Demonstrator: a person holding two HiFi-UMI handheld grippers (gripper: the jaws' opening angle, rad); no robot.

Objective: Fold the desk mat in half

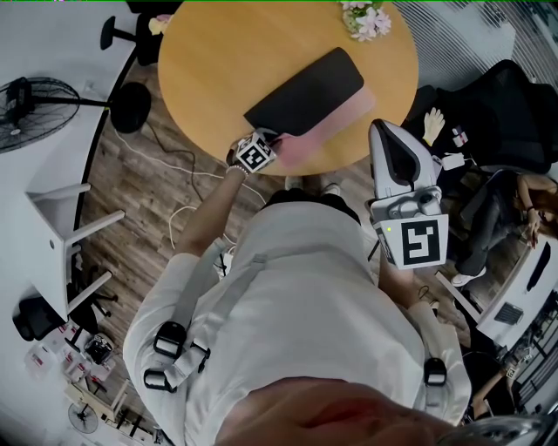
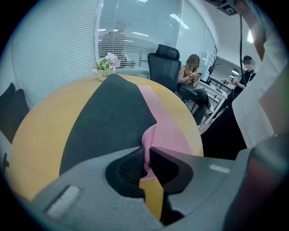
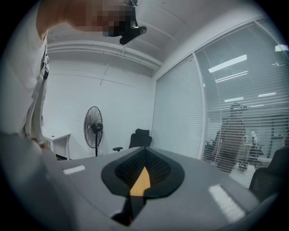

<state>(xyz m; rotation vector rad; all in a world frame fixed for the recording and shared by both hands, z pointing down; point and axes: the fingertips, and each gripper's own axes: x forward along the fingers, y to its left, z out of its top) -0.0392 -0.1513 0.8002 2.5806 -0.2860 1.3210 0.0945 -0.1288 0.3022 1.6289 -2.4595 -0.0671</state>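
Black-and-pink desk mat (image 1: 305,91), upper centre: folded, pink strip exposed; alignment likely remains. Left tool (image 2: 146,153) clamps its pink corner; right tool (image 3: 143,158) together, empty.

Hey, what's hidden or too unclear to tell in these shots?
Head view: jaws of the left gripper, hidden behind its marker cube.
Left gripper view: desk mat corner inside the grip, covered by the jaws.
Right gripper view: the table, mostly blocked by the right gripper itself.
Head view: flowers, cut by the top edge.

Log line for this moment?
left claw: shut on black-and-pink desk mat, pink edge | right claw: shut, empty | mat: folded over, edges offset
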